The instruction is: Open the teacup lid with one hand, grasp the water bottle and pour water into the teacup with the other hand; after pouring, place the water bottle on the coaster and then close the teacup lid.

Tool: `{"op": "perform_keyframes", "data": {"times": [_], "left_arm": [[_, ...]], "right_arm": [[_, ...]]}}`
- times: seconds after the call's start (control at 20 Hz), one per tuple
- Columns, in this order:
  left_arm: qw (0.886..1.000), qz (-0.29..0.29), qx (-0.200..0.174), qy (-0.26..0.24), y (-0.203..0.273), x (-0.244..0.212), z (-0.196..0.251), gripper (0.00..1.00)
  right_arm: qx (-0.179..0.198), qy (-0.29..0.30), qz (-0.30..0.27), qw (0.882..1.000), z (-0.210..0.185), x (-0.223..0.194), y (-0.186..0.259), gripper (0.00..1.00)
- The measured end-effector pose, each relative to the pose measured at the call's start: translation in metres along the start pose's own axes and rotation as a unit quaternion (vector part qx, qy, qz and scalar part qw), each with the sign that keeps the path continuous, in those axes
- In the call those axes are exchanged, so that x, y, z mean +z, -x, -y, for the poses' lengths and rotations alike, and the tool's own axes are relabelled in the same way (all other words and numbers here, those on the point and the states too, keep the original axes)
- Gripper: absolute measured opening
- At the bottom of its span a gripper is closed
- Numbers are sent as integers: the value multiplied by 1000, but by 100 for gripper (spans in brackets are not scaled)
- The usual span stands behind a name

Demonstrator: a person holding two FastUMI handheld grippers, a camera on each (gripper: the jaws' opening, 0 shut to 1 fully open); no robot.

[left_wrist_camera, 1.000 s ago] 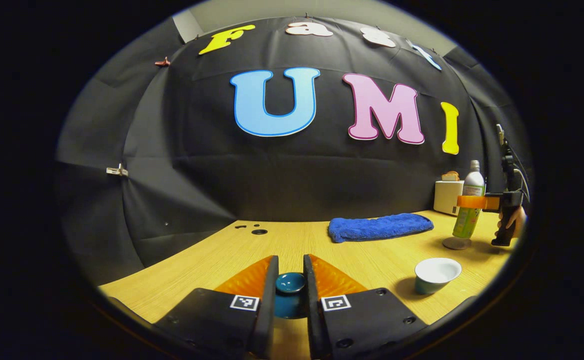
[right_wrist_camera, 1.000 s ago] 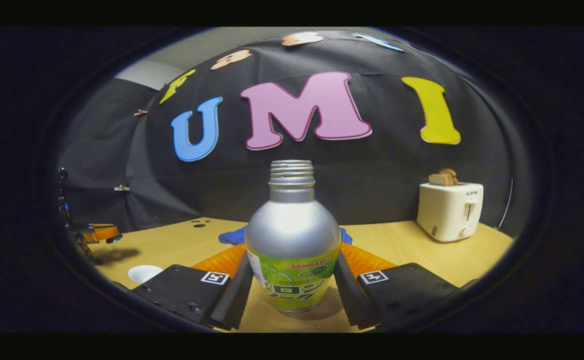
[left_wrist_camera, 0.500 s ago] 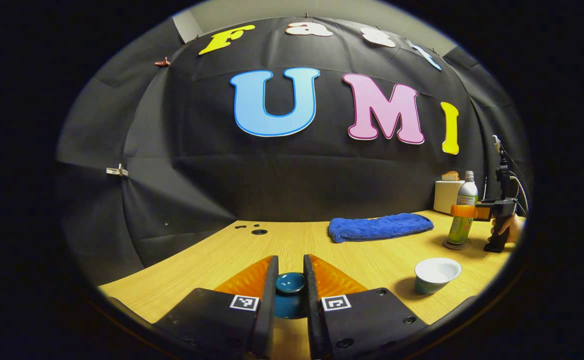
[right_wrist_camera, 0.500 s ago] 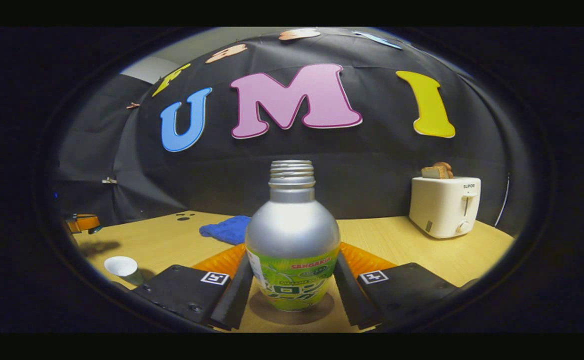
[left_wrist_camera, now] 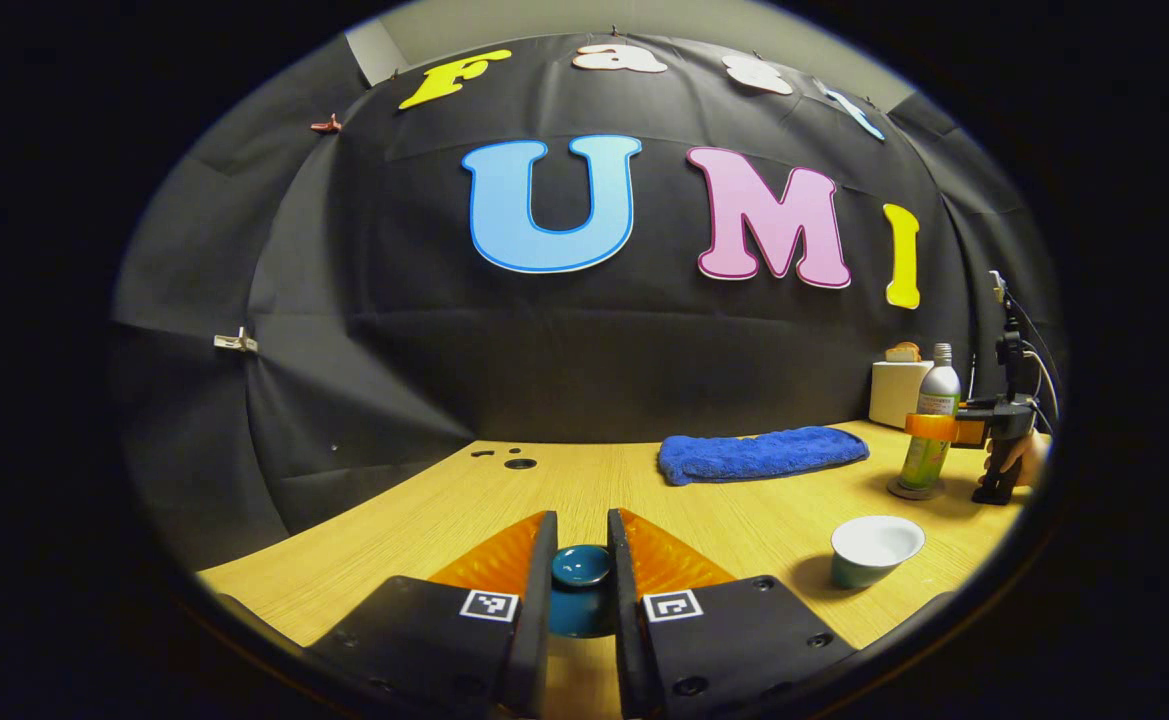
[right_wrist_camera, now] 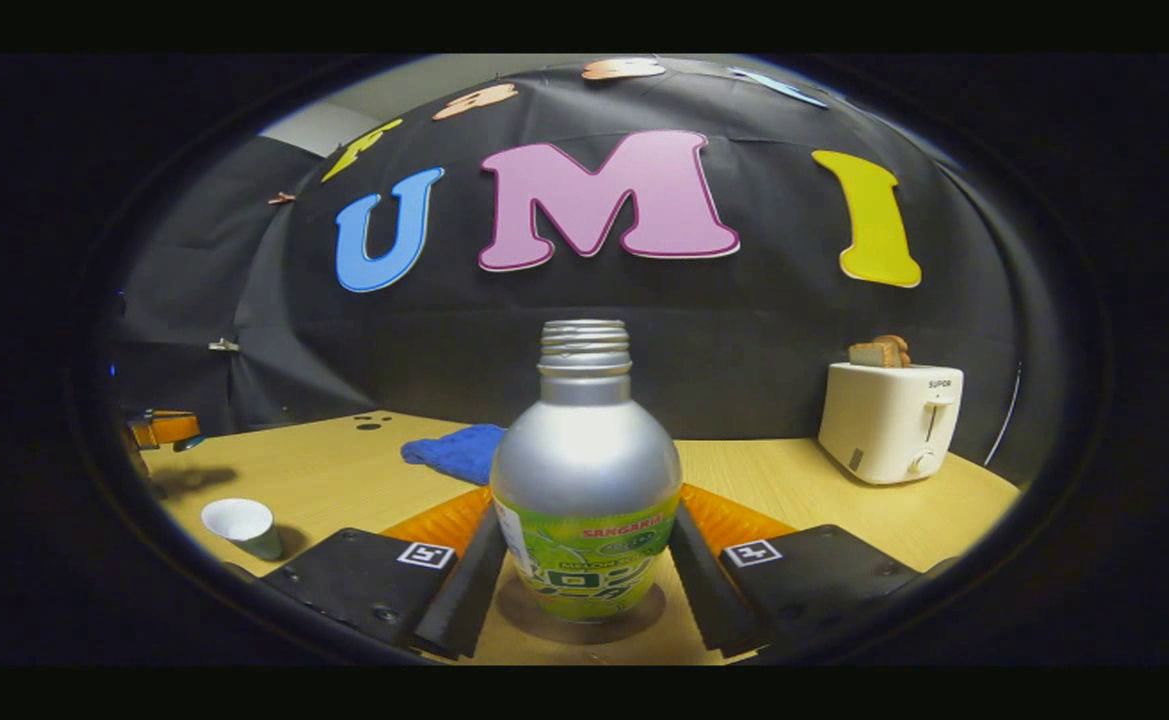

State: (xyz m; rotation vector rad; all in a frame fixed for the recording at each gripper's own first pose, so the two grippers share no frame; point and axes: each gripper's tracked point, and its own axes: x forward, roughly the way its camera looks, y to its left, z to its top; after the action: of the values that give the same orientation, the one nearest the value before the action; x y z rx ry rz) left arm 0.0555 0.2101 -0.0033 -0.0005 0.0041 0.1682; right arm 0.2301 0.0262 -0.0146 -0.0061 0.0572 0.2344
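My left gripper (left_wrist_camera: 581, 530) is shut on the knob of the teal teacup lid (left_wrist_camera: 581, 566), holding it just above the wooden table (left_wrist_camera: 564, 490). To its right stands the uncovered teacup (left_wrist_camera: 876, 548), white inside; in the right gripper view the teacup (right_wrist_camera: 238, 525) sits at the far left. The silver water bottle (right_wrist_camera: 584, 480) with a green label stands upright and uncapped on a round coaster (right_wrist_camera: 634, 622), between the fingers of my right gripper (right_wrist_camera: 587, 520), which press its sides. In the left gripper view the water bottle (left_wrist_camera: 931, 425) rests on the coaster (left_wrist_camera: 912, 490) at the far right.
A blue towel (left_wrist_camera: 759, 452) lies at the back of the table, left of the bottle. A white toaster (right_wrist_camera: 892, 420) with toast stands at the back right. A hand (left_wrist_camera: 1019, 455) holds the right gripper's handle. Small holes (left_wrist_camera: 518, 463) mark the tabletop at the back.
The right gripper lowered the bottle from slightly above the coaster down onto it, now upright. The left gripper with the lid has stayed put.
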Motion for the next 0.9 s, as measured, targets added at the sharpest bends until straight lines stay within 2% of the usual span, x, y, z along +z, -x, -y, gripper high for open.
{"op": "perform_keyframes", "data": {"times": [0.05, 0.1, 0.2, 0.45, 0.65, 0.75, 0.8, 0.9], "left_arm": [[1000, 0, 1, 0, 0, 0, 0, 34], [1000, 0, 1, 0, 0, 0, 0, 31], [1000, 0, 3, 0, 0, 0, -1, 31], [1000, 0, 4, 1, 0, 0, -1, 31], [1000, 0, 4, 1, 0, 0, -1, 31], [1000, 0, 4, 1, 0, 0, -1, 31], [1000, 0, 4, 1, 0, 0, 0, 31], [1000, 0, 4, 1, 0, 0, -1, 31]], "right_arm": [[2, -5, -2, 1000, 0, -1, 0, 83], [1, -8, -5, 1000, 2, -2, 2, 83], [1, -12, -8, 1000, 3, -2, 4, 84], [-7, 4, -19, 1000, 2, -6, 11, 100], [-5, 11, -30, 999, -5, -6, 19, 100], [-22, 17, -34, 999, 3, -7, 26, 96], [-28, 17, -34, 999, 5, -6, 31, 99], [-29, 13, -45, 998, 7, -10, 43, 96]]}}
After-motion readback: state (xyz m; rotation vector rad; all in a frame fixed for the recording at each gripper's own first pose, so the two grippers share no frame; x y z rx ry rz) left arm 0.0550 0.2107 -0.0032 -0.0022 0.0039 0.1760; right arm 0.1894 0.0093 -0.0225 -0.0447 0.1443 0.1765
